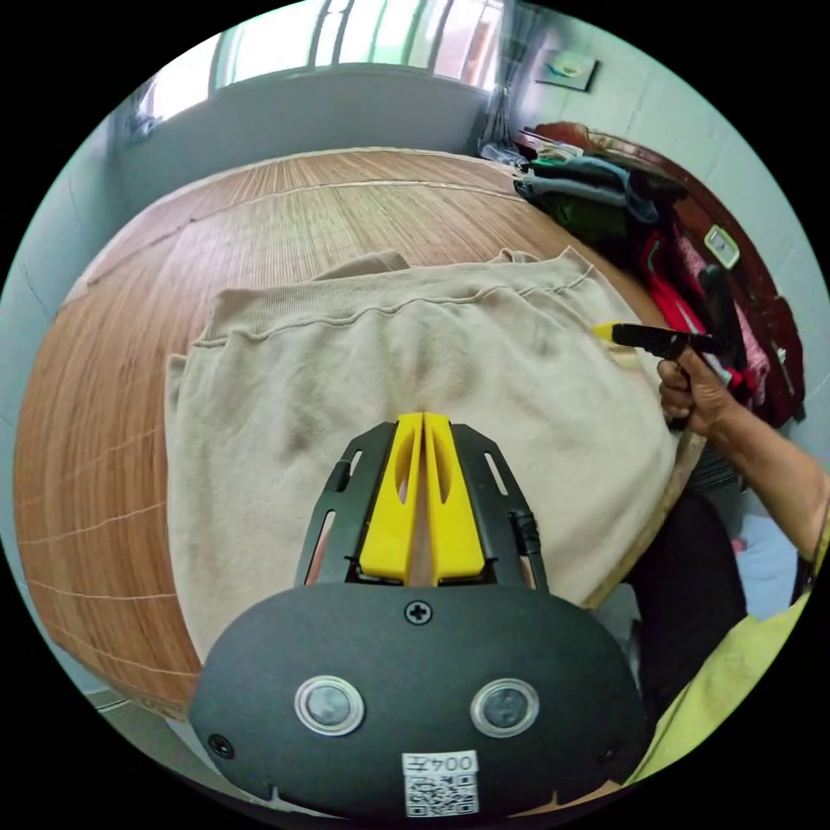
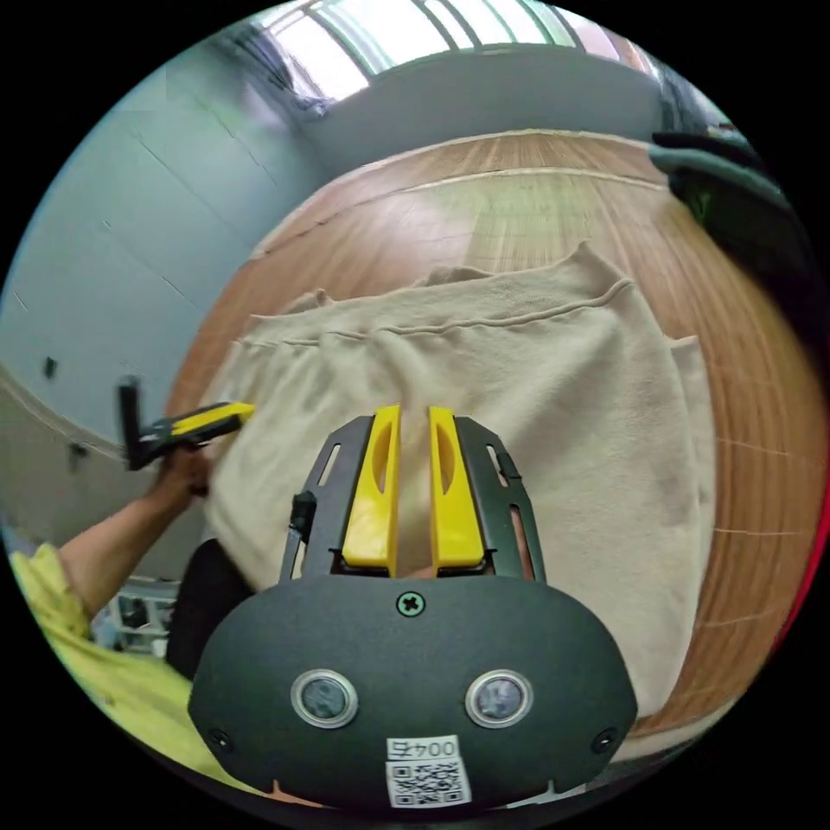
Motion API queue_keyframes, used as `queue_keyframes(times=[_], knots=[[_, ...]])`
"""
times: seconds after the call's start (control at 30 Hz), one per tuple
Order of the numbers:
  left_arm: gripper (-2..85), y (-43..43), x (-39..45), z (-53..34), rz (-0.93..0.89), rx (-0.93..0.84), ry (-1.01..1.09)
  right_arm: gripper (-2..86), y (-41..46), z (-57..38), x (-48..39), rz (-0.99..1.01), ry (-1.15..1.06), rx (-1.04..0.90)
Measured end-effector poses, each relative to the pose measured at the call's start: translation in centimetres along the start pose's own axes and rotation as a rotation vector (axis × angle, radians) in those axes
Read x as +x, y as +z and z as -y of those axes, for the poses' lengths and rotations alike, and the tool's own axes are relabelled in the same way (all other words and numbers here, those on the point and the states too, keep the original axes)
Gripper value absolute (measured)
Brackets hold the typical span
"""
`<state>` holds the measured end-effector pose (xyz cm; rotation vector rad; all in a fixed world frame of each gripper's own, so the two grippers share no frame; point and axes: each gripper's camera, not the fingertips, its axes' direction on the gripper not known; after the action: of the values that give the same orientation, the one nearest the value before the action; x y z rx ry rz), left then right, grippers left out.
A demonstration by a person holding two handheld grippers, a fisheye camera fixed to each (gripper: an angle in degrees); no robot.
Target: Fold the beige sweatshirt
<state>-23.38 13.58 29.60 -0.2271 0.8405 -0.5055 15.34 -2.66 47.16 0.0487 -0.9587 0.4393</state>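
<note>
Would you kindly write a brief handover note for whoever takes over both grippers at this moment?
Left gripper: yellow jaws together, empty, above the sweatshirt's middle.
Right gripper: jaws slightly apart, holding nothing, also over the cloth.
Beige fleece sweatshirt: lies spread on the brown bamboo bed mat, ribbed hem at the far side, one side edge apparently turned in.
Done: laid out.
Left: likely all remaining folds.

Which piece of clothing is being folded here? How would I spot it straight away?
Find the wide bed covered by a brown woven bamboo mat under the window. Spread flat on its near edge lies the beige fleece sweatshirt, its ribbed hem band toward the window. Unlike the dark and red clothes heaped by the headboard, it is pale, plain and lies alone.
</note>
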Motion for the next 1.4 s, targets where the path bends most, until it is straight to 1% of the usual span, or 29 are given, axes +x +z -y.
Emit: queue_keyframes(times=[0.03,0.1,0.17,0.2,0.27,0.37,0.43,0.5,0.57,0.8,0.9,1.03,1.1,1.27,1.4], knots=[[0.9,0.1,0.0,0.0,-0.018,0.000,-0.008,7.0,-2.9,-0.8,1.5,0.074,0.002,0.056],[0.9,0.3,0.3,0.1,-0.018,0.001,-0.008,8.1,-7.5,-2.6,4.0,0.089,-0.016,0.110],[0.9,0.5,1.0,0.1,-0.007,0.001,-0.003,10.1,-12.5,-5.6,8.3,0.058,-0.012,0.096],[0.9,0.5,1.1,0.1,-0.004,0.001,-0.002,10.7,-13.6,-6.4,9.6,0.058,0.000,0.091],[1.0,0.7,1.8,0.2,0.008,0.001,0.003,11.6,-17.2,-9.6,14.9,0.112,0.072,0.090],[1.0,1.0,2.5,0.3,0.020,0.001,0.007,12.3,-19.8,-12.1,19.7,0.189,0.133,0.111],[1.0,1.1,2.8,0.4,0.021,0.000,0.007,12.2,-20.1,-12.5,21.1,0.219,0.128,0.085],[1.0,1.2,3.1,0.4,0.021,0.000,0.006,12.0,-19.6,-12.3,21.6,0.205,0.097,0.026],[1.0,1.4,3.5,0.5,0.024,0.000,0.007,11.7,-18.7,-11.6,21.6,0.184,0.039,-0.072],[0.9,1.9,4.4,0.8,0.023,0.000,0.007,10.9,-20.3,-10.6,21.0,0.127,-0.096,-0.098],[0.8,2.1,4.6,1.0,0.021,0.000,0.005,10.8,-20.1,-10.2,21.1,0.076,-0.142,-0.163],[0.8,2.4,4.9,1.2,0.015,0.001,0.002,9.5,-20.9,-8.9,23.5,0.143,-0.116,-0.115],[0.8,2.5,4.9,1.3,0.009,0.000,-0.002,9.3,-20.8,-8.1,24.4,0.182,-0.110,-0.122],[0.8,2.8,5.0,1.6,-0.007,0.001,-0.012,9.5,-18.9,-5.9,27.3,0.257,-0.057,-0.224],[0.8,3.0,5.3,1.8,-0.004,0.000,-0.012,9.0,-18.6,-4.7,27.7,0.327,-0.076,-0.265]])
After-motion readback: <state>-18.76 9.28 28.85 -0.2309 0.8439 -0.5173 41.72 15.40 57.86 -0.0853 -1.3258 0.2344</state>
